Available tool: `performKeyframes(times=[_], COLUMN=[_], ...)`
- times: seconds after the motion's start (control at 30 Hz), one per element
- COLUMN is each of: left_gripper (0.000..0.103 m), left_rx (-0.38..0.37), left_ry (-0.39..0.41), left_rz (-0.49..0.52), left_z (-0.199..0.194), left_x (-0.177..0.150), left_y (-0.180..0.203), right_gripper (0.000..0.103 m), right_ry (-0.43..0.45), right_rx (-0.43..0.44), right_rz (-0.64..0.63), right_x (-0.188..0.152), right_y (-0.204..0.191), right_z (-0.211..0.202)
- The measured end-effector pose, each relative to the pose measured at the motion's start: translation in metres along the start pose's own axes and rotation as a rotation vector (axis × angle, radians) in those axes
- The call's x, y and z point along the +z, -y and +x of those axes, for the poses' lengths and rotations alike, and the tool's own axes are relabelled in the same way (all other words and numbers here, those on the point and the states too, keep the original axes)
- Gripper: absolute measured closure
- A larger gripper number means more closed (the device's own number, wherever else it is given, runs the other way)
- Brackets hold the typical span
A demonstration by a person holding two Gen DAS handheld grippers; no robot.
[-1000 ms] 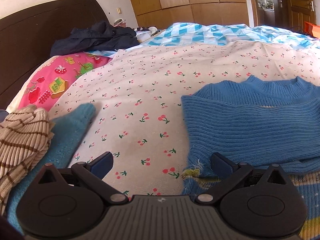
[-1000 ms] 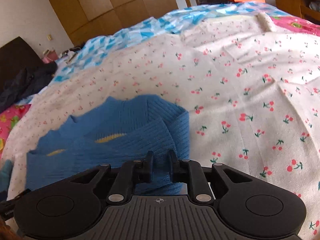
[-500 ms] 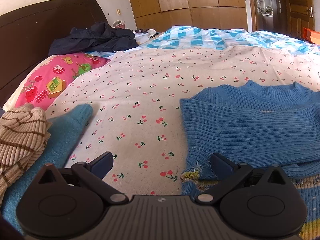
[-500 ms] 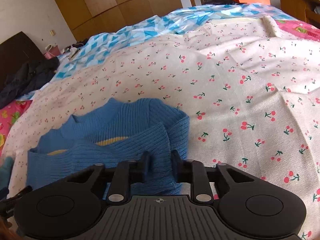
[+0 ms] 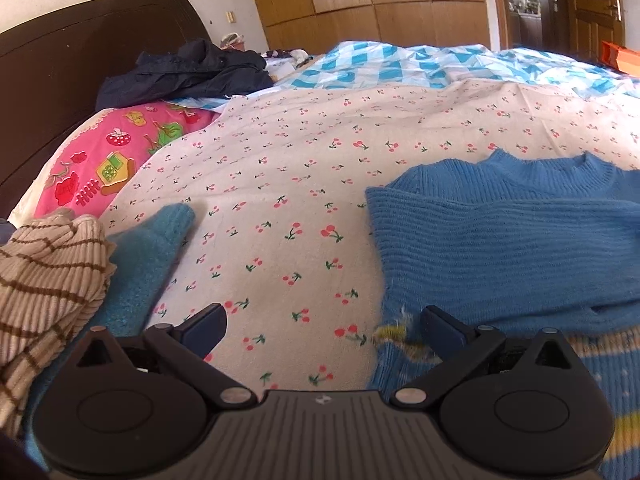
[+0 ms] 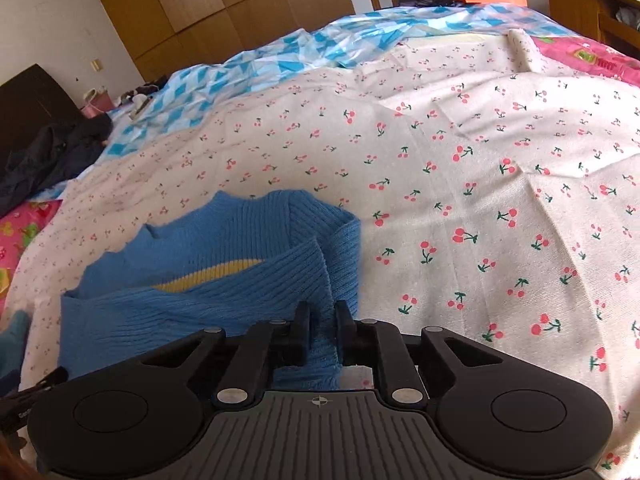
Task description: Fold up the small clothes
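A small blue knit sweater (image 5: 500, 248) with yellow stripes lies on the cherry-print sheet (image 5: 280, 184), a sleeve folded across its body. My left gripper (image 5: 324, 326) is open and empty, low over the sheet, its right finger at the sweater's frayed lower left corner. My right gripper (image 6: 322, 316) is nearly closed, pinching a fold of the blue sweater (image 6: 208, 280) at its right side.
A beige striped knit (image 5: 44, 280) and a teal garment (image 5: 148, 256) lie at the left. A pink pillow (image 5: 108, 160), dark clothes (image 5: 188, 72) and a dark headboard (image 5: 60, 64) stand behind. A blue checked blanket (image 6: 304, 52) covers the far bed.
The left gripper has dropped slightly and stays open. The right gripper keeps its pinch on the sweater edge and has shifted a little, the folded sleeve settling.
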State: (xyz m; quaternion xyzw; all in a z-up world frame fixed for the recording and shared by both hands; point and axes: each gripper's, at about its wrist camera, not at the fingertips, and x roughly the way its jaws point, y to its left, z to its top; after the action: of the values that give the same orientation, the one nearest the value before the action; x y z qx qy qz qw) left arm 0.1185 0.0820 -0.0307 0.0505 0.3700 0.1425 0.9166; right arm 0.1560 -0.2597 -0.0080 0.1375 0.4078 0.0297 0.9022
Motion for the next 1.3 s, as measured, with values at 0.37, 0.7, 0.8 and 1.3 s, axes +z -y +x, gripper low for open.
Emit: performKeyframes(times=[0.37, 0.7, 0.8, 1.3], left_gripper=[0.0, 0.008, 0.011, 0.06], left_rx=[-0.166, -0.181, -0.191, -0.315], left_ry=[-0.143, -0.341, -0.375, -0.448], left_rz=[0.148, 0.231, 0.243, 0.208], left_z=[-0.088, -0.112, -0.111, -0.118], left_x=[-0.044, -0.075, -0.083, -0.095], left_y=[-0.039, -0.046, -0.041, -0.04], right_gripper=[0.077, 0.077, 0.073, 0.071], right_ry=[-0.279, -0.482, -0.504, -0.501], right_rx=[0.184, 0.241, 0.252, 0.227], right_rz=[-0.086, -0.091, -0.083, -0.096], right_x=[-0.076, -0.137, -0.142, -0.148], right_y=[0.003, 0.014, 0.019, 0.025], right_z=[-0.088, -0.104, -0.105, -0.118])
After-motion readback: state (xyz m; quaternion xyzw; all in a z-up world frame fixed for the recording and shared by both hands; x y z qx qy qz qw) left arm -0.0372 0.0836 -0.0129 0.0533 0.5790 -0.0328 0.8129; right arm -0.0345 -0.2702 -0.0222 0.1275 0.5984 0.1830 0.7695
